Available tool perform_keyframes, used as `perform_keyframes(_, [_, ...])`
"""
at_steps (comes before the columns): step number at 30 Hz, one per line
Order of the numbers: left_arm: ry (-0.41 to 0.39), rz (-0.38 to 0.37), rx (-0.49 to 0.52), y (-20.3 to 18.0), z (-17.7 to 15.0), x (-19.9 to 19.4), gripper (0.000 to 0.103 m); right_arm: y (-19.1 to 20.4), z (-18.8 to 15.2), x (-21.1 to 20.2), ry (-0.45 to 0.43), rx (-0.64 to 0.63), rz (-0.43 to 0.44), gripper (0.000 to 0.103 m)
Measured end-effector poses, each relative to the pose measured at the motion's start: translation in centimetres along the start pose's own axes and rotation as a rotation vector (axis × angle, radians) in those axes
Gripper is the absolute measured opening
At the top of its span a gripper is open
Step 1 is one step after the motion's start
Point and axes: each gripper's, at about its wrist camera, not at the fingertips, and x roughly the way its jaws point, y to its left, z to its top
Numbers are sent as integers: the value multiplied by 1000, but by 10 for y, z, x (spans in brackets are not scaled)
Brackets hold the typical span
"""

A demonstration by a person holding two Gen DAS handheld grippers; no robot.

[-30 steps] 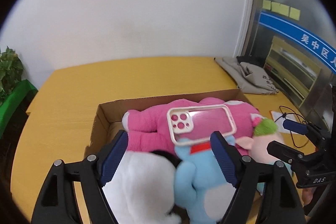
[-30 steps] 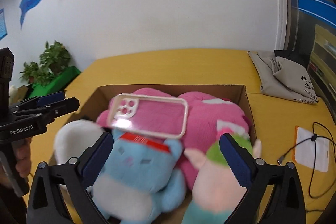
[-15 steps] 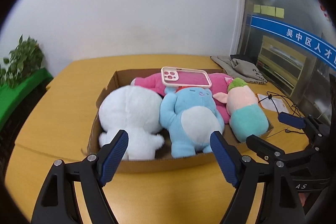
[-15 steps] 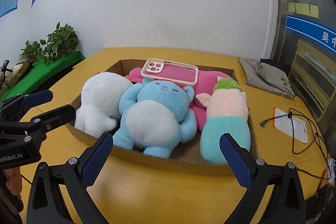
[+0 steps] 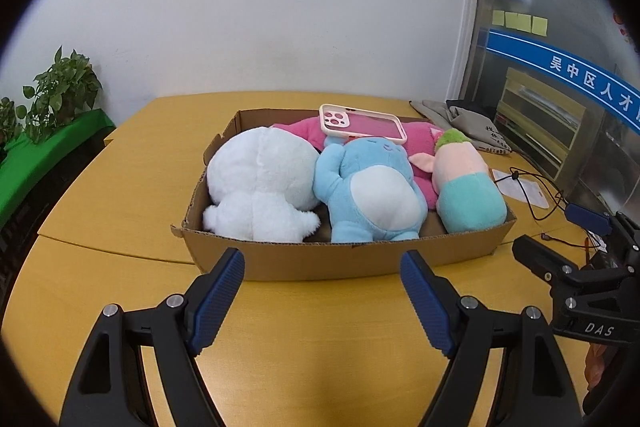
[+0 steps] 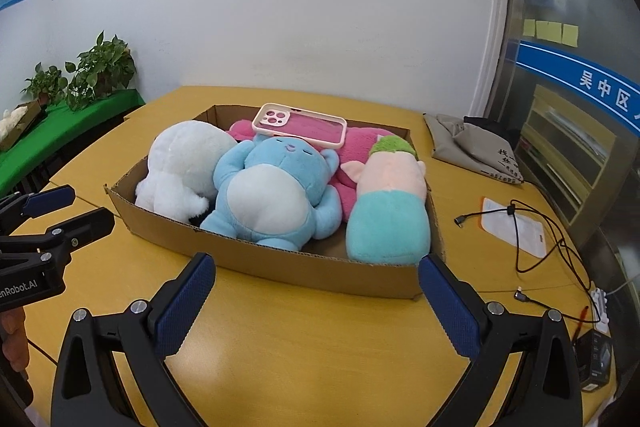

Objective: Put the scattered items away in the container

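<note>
A shallow cardboard box (image 5: 344, 261) (image 6: 280, 267) stands on the yellow table. In it lie a white plush (image 5: 260, 183) (image 6: 180, 163), a blue plush (image 5: 372, 191) (image 6: 272, 191), a pink plush (image 5: 420, 143) (image 6: 360, 147) and a pink-and-teal plush (image 5: 464, 179) (image 6: 388, 203). A pink phone case (image 5: 360, 127) (image 6: 300, 125) rests on top of the plushes. My left gripper (image 5: 322, 263) is open and empty, in front of the box. My right gripper (image 6: 316, 269) is open and empty, also in front of the box.
A grey cloth bag (image 5: 464, 123) (image 6: 476, 151) lies at the table's back right. A black cable (image 6: 532, 227) and a white card (image 6: 508, 223) lie to the right of the box. Green plants (image 6: 100, 67) stand on a green shelf at the left.
Both grippers have pulled back from over the box to the table in front of it. Both stay open and empty. The items in the box have not moved.
</note>
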Motion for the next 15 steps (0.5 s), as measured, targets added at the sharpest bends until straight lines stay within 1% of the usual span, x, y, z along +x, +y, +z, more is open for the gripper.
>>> perform_keyframes(6, [4, -24, 17, -9, -4, -3, 80, -7, -10, -7, -2, 31, -5, 103])
perform_keyframes(15, [20, -20, 27, -12, -12, -1, 80, -5, -14, -5, -6, 24, -18, 103])
